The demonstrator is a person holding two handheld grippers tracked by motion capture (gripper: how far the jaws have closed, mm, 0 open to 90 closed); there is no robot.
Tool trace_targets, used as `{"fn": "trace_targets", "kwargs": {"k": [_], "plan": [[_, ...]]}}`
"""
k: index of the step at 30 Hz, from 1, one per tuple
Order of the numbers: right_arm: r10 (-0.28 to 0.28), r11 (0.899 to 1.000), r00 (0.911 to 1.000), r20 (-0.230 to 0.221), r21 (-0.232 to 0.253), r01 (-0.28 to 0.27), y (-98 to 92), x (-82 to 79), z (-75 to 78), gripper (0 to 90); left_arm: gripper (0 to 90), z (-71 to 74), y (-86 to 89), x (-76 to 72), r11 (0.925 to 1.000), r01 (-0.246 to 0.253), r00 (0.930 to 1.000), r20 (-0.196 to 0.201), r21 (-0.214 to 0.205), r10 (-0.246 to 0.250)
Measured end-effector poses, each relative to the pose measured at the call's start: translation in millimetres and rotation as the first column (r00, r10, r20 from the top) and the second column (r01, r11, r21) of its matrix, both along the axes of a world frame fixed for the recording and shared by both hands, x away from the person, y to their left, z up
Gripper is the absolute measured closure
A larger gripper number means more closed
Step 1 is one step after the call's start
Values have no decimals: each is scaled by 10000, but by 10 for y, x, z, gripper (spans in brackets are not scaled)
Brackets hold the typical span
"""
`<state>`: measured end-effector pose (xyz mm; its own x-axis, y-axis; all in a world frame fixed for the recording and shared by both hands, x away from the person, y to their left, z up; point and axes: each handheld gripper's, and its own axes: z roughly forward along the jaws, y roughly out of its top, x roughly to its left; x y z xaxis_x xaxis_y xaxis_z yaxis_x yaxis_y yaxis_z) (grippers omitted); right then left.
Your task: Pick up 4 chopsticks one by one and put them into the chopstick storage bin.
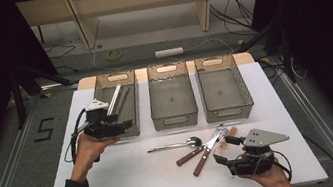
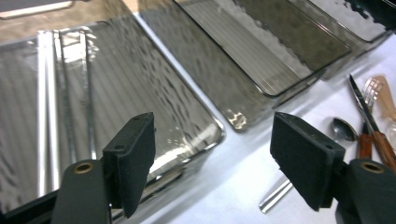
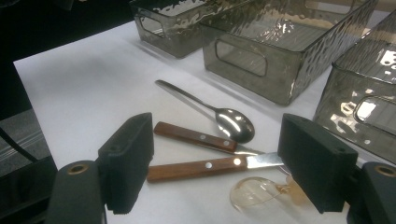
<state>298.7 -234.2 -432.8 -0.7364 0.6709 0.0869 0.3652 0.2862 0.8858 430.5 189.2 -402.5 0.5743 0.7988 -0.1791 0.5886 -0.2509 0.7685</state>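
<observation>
The fingers of both grippers stand wide apart and hold nothing. From the high view, the right gripper (image 1: 228, 148) sits just beside the cutlery pile, far nearer than the left gripper (image 1: 117, 121), which hovers at the left bin (image 1: 130, 91). In the left gripper view, long metal pieces (image 2: 49, 93) lie in that bin, beyond the fingers (image 2: 133, 163). In the right gripper view, a wooden-handled knife (image 3: 205, 168) lies crosswise between the fingers (image 3: 128, 161), a second one (image 3: 196, 137) and a spoon (image 3: 224, 119) just beyond, a clear plastic spoon (image 3: 254, 193) nearer.

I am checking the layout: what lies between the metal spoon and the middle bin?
Nothing: bare white table separates the metal spoon from the middle bin, as the high view shows.
</observation>
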Motion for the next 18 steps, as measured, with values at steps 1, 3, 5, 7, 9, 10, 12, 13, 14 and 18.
{"fn": "trace_targets", "kwargs": {"k": [1, 3, 5, 7, 9, 10, 12, 13, 14, 18], "plan": [[-2, 10000, 10000, 0, -29, 2, 2, -1, 0, 279, 293, -1, -16, -10, 9999, 104, 9999, 5, 73, -104], [-22, 10000, 10000, 52, -59, 22, 2, -3, 1, 279, 285, 0, -51, -27, 9995, 318, 9995, -42, 71, -317], [-39, 10000, 10000, 76, 2, 39, -3, -4, 6, 279, 279, 4, -77, -38, 9987, 503, 9987, -123, -61, -503], [-57, 10000, 10000, 40, 34, 57, -8, -1, 5, 279, 276, 3, -108, -51, 9979, 639, 9979, -119, -71, -640], [-49, 10000, 10000, 45, 40, 49, -10, 0, 4, 279, 269, -6, -141, -59, 9970, 769, 9970, -120, 26, -769], [-49, 10000, 10000, 38, 44, 49, -10, 0, 4, 279, 267, -9, -156, -65, 9969, 786, 9968, -145, 33, -786], [-45, 10000, 10000, 41, 31, 45, -9, 0, 2, 279, 261, -13, -181, -73, 9956, 930, 9955, -169, 108, -928], [-45, 10000, 10000, 12, 19, 45, -10, 0, 3, 279, 257, -12, -193, -78, 9952, 972, 9952, -155, 140, -969], [-49, 10000, 10000, 15, 44, 49, -9, 2, 1, 279, 254, -12, -204, -83, 9946, 1027, 9946, -164, 132, -1025], [-19, 10000, 10000, 20, -9, 19, -11, 5, -4, 279, 246, -9, -259, -112, 9918, 1258, 9919, -190, 237, -1254]]}}
